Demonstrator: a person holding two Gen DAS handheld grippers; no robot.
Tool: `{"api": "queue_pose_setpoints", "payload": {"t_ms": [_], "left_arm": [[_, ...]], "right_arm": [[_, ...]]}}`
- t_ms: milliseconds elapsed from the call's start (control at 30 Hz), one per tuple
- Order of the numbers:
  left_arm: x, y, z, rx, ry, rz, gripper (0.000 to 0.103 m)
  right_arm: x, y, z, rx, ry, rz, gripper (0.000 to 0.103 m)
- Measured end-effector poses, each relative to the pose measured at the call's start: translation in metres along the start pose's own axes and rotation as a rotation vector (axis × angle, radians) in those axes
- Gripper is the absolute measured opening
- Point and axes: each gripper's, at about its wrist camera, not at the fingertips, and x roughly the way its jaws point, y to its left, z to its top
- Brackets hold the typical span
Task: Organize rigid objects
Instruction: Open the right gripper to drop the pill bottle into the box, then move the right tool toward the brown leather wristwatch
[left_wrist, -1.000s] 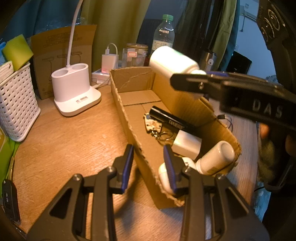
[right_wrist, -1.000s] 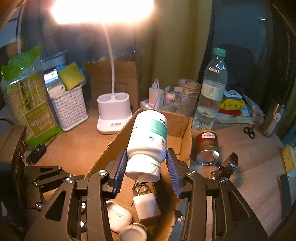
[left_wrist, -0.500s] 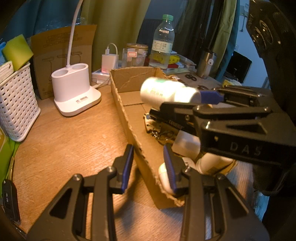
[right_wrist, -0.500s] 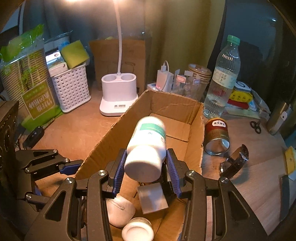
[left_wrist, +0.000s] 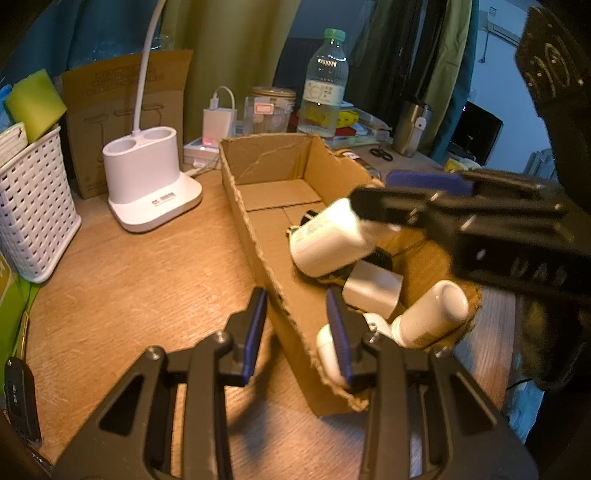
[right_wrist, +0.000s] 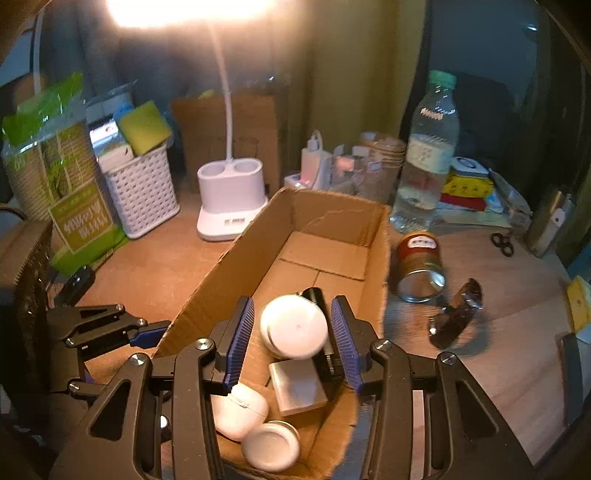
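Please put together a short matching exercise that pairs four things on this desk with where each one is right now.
Things:
1. white pill bottle
2. red and gold can
3. water bottle
4. yellow-green sponge

Places:
A. sticking out of the white lattice basket
B. standing upright behind the cardboard box, at its far right corner
C. inside the cardboard box, between the fingers of the right hand-held gripper
D. lying on its side on the desk, just right of the cardboard box

Pairs: 1-C, 2-D, 3-B, 4-A
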Motion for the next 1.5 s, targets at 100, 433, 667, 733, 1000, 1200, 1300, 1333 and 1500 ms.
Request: {"api": "queue_pose_setpoints", "payload": {"t_ms": [100,433,667,733,1000,1200,1300,1333,1500], "left_arm": [[0.0,0.0,0.0,0.0,-0.001,0.0,0.035],[0.0,0.0,0.0,0.0,-0.001,0.0,0.035],[-0.001,0.0,0.0,-0.001,0.0,-0.001,0.035],[-0.001,0.0,0.0,-0.002,0.0,-0.001,0.035],[-0.001,0.0,0.0,-0.003,0.0,-0.002,0.035],[-0.001,0.0,0.0,-0.003,0.001,-0.002,0.035],[0.0,0.001,0.0,-0.004,0.002,-0.004,0.035],[0.0,0.001,0.0,-0.004,0.002,-0.004,0.035],[0.001,0.001,0.0,-0.005,0.002,-0.004,0.035]], "right_arm": [[-0.012,-0.006,0.002,0.018,-0.03,-0.011,0.046],[-0.034,-0.033,0.004,0.086,-0.103,-0.074,0.05],[-0.038,-0.058,0.0,0.142,-0.12,-0.136,0.056],[-0.038,-0.067,-0.003,0.16,-0.122,-0.159,0.058],[-0.025,-0.103,-0.015,0.231,-0.099,-0.215,0.059],[-0.006,-0.126,-0.024,0.277,-0.053,-0.237,0.059],[0.003,-0.131,-0.027,0.294,-0.036,-0.223,0.059],[0.008,-0.133,-0.028,0.296,-0.028,-0.223,0.059],[0.026,-0.14,-0.032,0.304,0.015,-0.23,0.059]]}}
